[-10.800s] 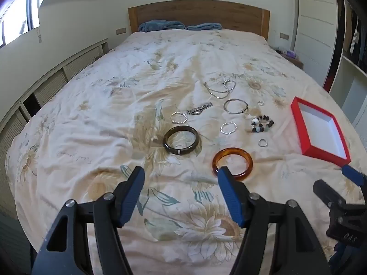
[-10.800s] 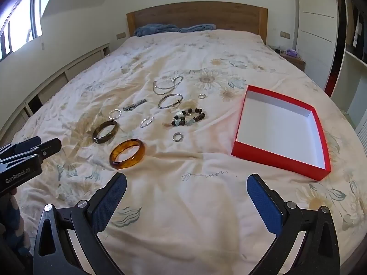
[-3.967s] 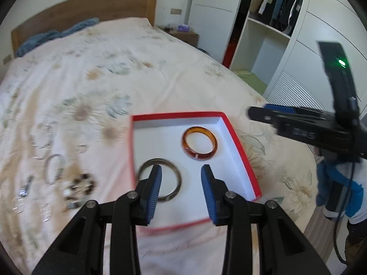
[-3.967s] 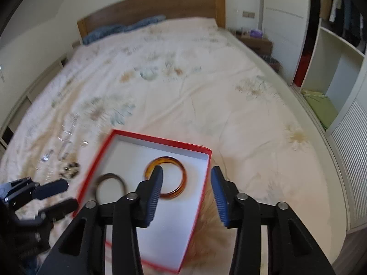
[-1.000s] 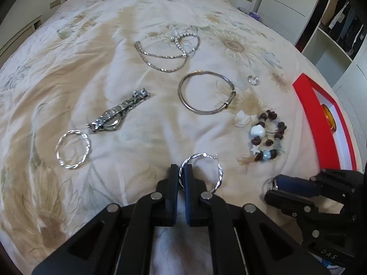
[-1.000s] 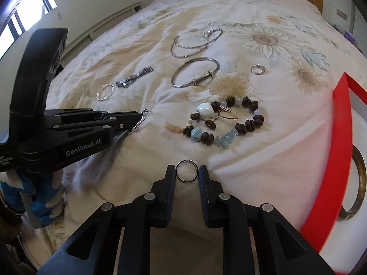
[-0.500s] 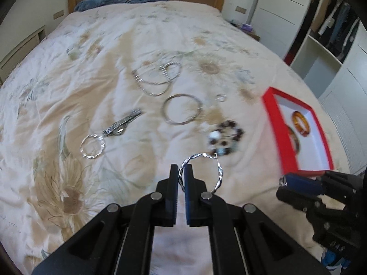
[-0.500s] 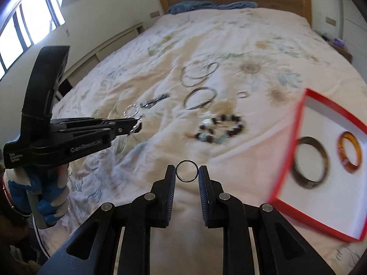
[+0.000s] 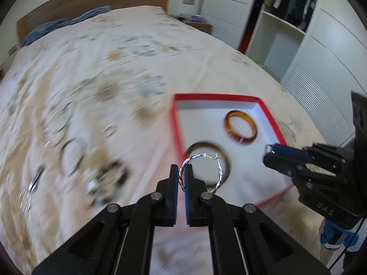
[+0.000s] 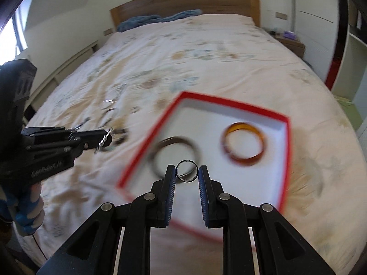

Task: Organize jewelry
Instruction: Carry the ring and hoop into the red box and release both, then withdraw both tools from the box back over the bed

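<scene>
- the left gripper (image 9: 181, 177) is clenched on a twisted silver hoop (image 9: 201, 171), pinching its left edge between the jaws so the rest of the hoop stands out to the right of the tips
- in the left wrist view that hoop hangs above the near left corner of the red box (image 9: 270, 116), in front of the dark bangle (image 9: 226, 158) lying inside
- the right gripper (image 10: 187, 174) grips a small plain metal ring (image 10: 187, 171), held upright across its width between the two blue pads
- from the right wrist view the ring sits over the near part of the box, in line with the dark bangle
- the amber bangle (image 10: 243, 147) lies flat on the white floor of the box, to the right of the dark bangle and apart from it
- the box rests on the floral bedspread (image 10: 206, 52), toward the right side of the bed
- more jewelry (image 9: 75, 153) lies on the bedspread left of the box, well apart from it; it is blurred, so single pieces are hard to tell, though a silver bangle and a dark beaded bracelet can be made out
- a wooden headboard (image 10: 183, 2) and blue pillows (image 10: 158, 19) are at the far end of the bed
</scene>
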Demonstrator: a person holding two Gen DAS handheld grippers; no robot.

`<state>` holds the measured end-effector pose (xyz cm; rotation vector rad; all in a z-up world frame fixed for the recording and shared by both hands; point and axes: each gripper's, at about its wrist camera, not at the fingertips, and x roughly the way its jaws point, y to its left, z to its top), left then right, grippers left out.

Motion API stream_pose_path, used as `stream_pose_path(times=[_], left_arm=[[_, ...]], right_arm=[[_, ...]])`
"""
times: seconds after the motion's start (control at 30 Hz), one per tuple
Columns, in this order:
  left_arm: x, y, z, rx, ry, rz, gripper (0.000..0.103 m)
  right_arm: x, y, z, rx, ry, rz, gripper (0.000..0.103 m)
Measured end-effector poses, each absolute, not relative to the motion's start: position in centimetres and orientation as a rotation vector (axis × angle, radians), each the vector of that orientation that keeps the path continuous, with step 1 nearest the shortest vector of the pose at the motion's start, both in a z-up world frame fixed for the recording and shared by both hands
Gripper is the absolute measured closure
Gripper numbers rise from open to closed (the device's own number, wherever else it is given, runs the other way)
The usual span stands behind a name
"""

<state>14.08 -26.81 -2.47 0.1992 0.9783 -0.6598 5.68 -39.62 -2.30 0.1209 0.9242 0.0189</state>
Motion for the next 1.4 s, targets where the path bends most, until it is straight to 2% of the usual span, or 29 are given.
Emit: stream_pose_path(times=[0.33,0.47,0.87,1.0,1.17,1.4], left_arm=[[20.1,-36.3,-7.2,0.315,1.032,-0.621,0.099],[21.2,-37.2,-9.3,0.333,1.074,-0.609,0.099],[22.0,-37.0,-9.4,0.276,1.093,-0.605,0.097],[21.6,-35.7,-7.3,0.211,1.085,-0.623,0.097],[19.3,-32.9,-2.1,0.172,1.000,-0.625,0.097],[15.0,-24.6,6.0,0.188,0.900,-0.526,0.096]], right_arm=[[12.5,-46.8,-6.3,0.128,1.003,0.020,0.083],[14.3,-47.4,-8.3,0.103,1.050,0.047,0.083],[15.0,-46.8,-8.7,-0.006,1.082,0.042,0.082],[13.4,-47.2,-6.8,0.002,1.060,0.010,0.081],[10.6,-47.1,-2.7,0.018,1.000,-0.027,0.078],[4.8,-44.0,5.5,0.061,0.854,-0.028,0.071]])
